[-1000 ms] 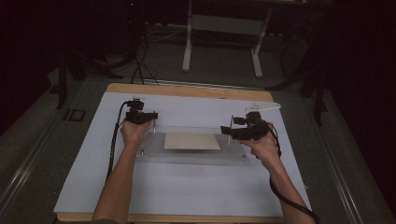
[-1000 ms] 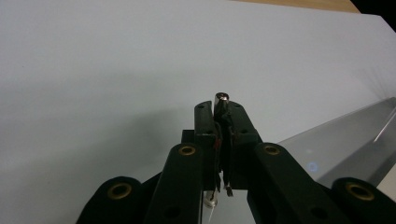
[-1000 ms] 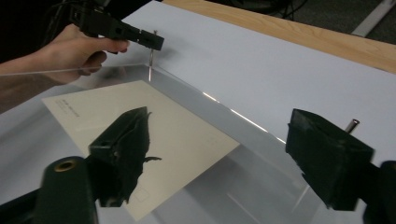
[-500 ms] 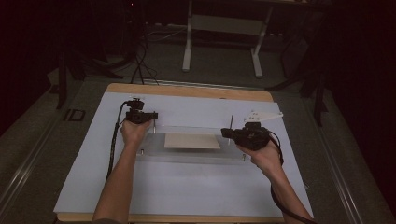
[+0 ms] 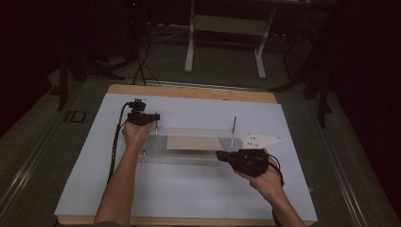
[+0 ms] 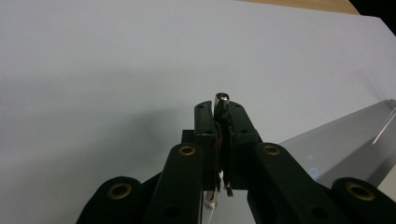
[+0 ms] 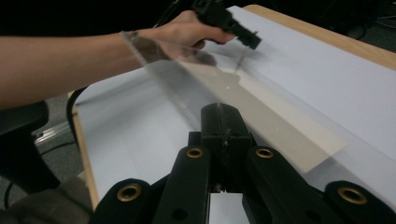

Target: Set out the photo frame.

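Note:
A clear plastic plate point(image 5: 189, 156) lies on the pale sheet with a tan board point(image 5: 194, 142) on it. Two thin metal rods stand upright at its far corners. My left gripper point(image 5: 156, 117) is shut on the top of the left rod point(image 5: 156, 128); in the left gripper view its steel tip point(image 6: 221, 97) pokes out between the shut jaws of the left gripper point(image 6: 221, 109). The right rod point(image 5: 233, 128) stands free. My right gripper point(image 5: 218, 155) hovers at the plate's near right edge, shut with nothing in it, and in its own view the right gripper point(image 7: 223, 112) points along the plate toward the other hand.
The pale sheet point(image 5: 189, 194) covers a wooden table point(image 5: 189, 92). A black cable point(image 5: 116, 142) trails along the left forearm. Dark floor, cables and a grey stand point(image 5: 224, 28) lie beyond the table's far edge.
My right gripper has drawn back from the right rod toward the near side of the plate, leaving the rod standing alone. The left hand has stayed put.

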Motion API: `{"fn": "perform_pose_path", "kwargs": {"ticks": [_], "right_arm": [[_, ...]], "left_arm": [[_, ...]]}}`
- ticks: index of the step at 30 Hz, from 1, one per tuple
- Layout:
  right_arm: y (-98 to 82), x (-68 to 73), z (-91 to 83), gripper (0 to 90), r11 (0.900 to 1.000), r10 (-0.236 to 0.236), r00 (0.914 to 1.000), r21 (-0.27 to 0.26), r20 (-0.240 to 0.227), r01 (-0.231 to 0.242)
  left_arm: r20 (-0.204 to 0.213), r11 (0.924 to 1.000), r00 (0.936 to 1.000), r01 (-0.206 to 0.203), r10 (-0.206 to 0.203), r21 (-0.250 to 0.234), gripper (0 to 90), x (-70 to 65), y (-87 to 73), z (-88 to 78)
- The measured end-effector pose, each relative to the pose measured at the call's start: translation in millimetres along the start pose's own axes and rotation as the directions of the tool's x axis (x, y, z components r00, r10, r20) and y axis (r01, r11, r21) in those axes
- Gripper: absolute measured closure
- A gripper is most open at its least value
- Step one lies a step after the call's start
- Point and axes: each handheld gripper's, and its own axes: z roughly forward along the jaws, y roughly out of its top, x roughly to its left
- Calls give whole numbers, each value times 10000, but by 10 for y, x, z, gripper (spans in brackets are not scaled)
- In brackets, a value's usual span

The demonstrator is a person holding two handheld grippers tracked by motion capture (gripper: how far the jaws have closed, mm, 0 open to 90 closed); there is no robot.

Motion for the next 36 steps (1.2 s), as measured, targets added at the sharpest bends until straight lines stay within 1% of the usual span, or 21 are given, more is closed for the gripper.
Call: {"fn": "perform_pose_path", "kwargs": {"ticks": [3,5,7,10,13,14,16,19,23,27,30,32,34,36], "right_arm": [[-58,86,1,900,9999,-153,9999,73,-76,153],[-103,133,18,900,9996,-229,9997,176,49,228],[-161,160,61,900,9986,-363,9989,387,307,351],[-253,151,152,900,9982,-266,9981,557,561,235],[-295,137,218,900,9991,-38,9978,419,658,11],[-300,139,237,900,9993,-13,9970,365,774,-15],[-298,156,269,900,9994,-93,9945,337,1047,58],[-289,171,302,900,9996,-132,9914,258,1300,99],[-290,190,342,900,9998,-166,9844,128,1750,146],[-300,174,369,900,10000,72,9844,-12,1756,-71],[-303,175,378,900,9999,127,9856,-81,1688,-115],[-306,171,379,900,9997,207,9875,-152,1564,-185],[-305,168,379,900,9996,258,9874,-188,1562,-231],[-298,164,378,900,9996,240,9873,-203,1573,-211]], "left_arm": [[14,10000,10000,67,-67,-14,863,2,3,5],[56,9999,9999,110,-110,-10,863,10,5,10],[63,9999,9999,134,-134,17,863,12,10,12],[89,9999,9998,160,-160,31,863,14,13,13],[133,9998,9998,171,-172,53,862,19,16,13],[143,9998,9997,174,-175,54,862,20,16,13],[163,9999,9997,153,-154,72,862,22,17,11],[186,9998,9997,149,-151,99,861,25,18,8],[206,9997,9997,161,-164,182,859,27,29,9],[230,9995,9997,29,-37,329,858,27,47,4],[293,9996,9995,-117,110,245,855,30,35,-3],[346,9998,9993,-107,101,158,850,38,23,-6],[329,9998,9993,-161,157,110,844,36,20,-12],[366,9997,9991,-223,226,-100,782,32,17,-29]]}}
